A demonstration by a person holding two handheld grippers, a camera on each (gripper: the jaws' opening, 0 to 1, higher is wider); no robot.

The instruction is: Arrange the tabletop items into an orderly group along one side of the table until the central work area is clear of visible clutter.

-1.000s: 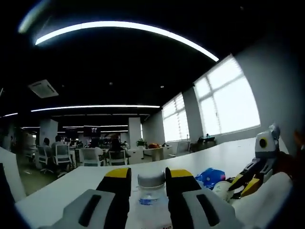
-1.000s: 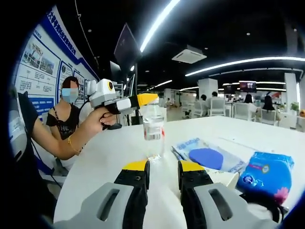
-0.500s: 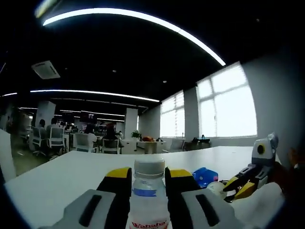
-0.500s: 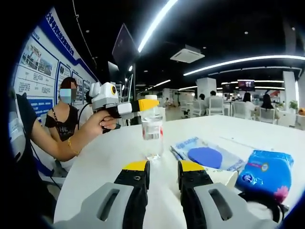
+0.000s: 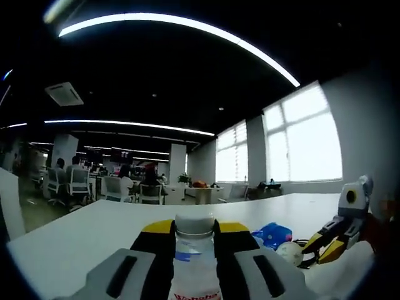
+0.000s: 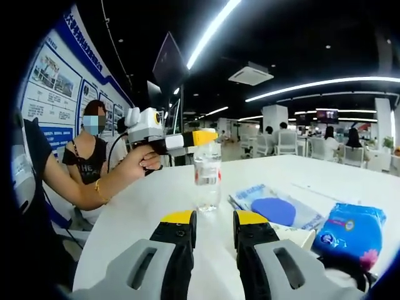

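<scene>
Left tongs (image 5: 194, 232) clamped on the neck of an upright bottle (image 5: 194, 262), yellow tips pressed to either side just under the grey cap. In the right gripper view the same bottle (image 6: 207, 178) stands at 12 o'clock from the right tongs (image 6: 213, 220), its long axis vertical and its base apparently resting on the white table (image 6: 156, 206), though contact cannot be confirmed. Right tongs empty, jaws narrowly parted, well short of the bottle. At their 2 o'clock lies a flat blue-printed pouch (image 6: 275, 208); at 3 o'clock, a blue packet (image 6: 347, 229). The left tongs alone command the bottle; any shift toward the table's side is theirs to make.
</scene>
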